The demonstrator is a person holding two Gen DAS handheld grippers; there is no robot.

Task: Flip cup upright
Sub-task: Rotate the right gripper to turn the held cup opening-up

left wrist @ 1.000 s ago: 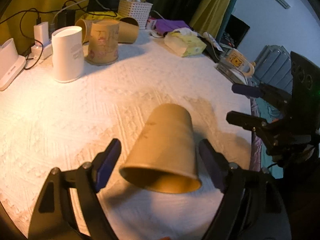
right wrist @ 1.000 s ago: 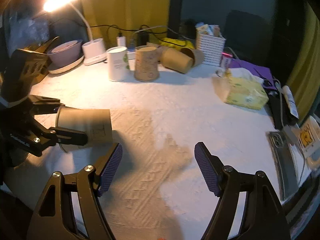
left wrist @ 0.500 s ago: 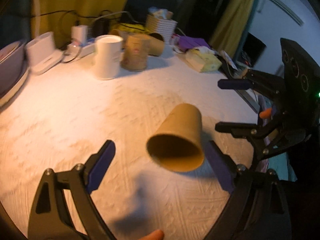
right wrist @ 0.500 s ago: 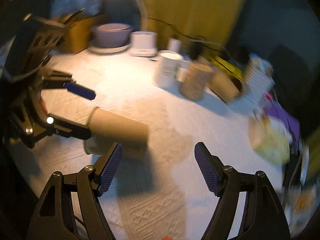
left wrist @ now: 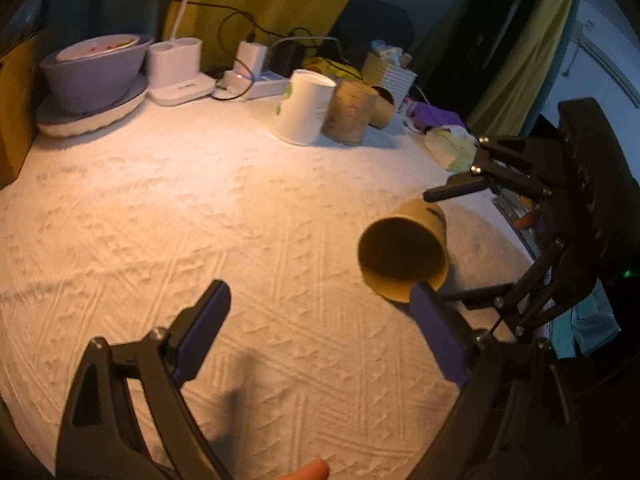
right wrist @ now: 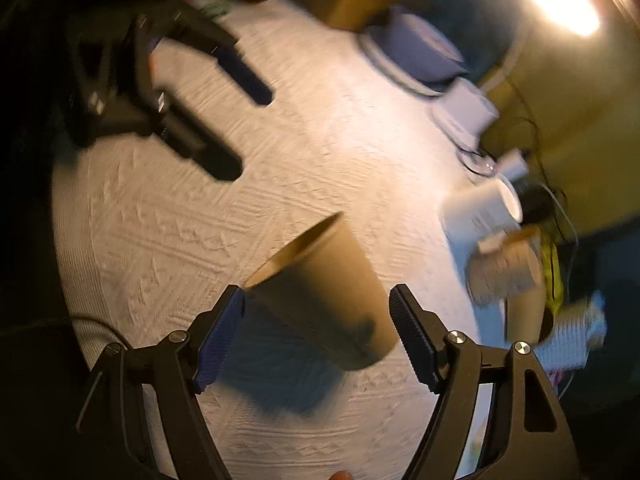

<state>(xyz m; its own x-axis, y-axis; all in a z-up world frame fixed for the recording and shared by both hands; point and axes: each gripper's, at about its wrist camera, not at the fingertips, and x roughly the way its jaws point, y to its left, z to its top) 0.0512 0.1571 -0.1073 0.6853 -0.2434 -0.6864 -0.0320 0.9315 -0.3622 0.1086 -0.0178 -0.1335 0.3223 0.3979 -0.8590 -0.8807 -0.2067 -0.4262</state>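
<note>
A tan paper cup (left wrist: 404,252) lies tipped on its side on a white textured counter (left wrist: 200,216), its open mouth turned toward the left claw (left wrist: 320,336). Landmark: this cup.

From the left wrist view, the left claw is spread wide and empty. Its right finger tip overlaps the cup's lower rim in this view; whether it touches cannot be told. Its left finger stands well apart from the cup.

The right claw (right wrist: 316,336) comes at the cup from the opposite side. From the right wrist view, which is blurred, its jaws stand wide apart, one on each side of the cup's body, gripping nothing. The cup (right wrist: 324,292) tilts here, rim up and away, base near the claw.

Beyond the cup, toward the counter's back edge, stand a white cup (left wrist: 304,110), a patterned cup (left wrist: 350,114) and a purple bowl (left wrist: 92,70).

To do this step well, the right claw likely should close gently on the mid-wall, since thin paper crushes easily, then rotate until the mouth faces up and set the base flat before letting go. The left claw would do best to stay clear of the rim.
</note>
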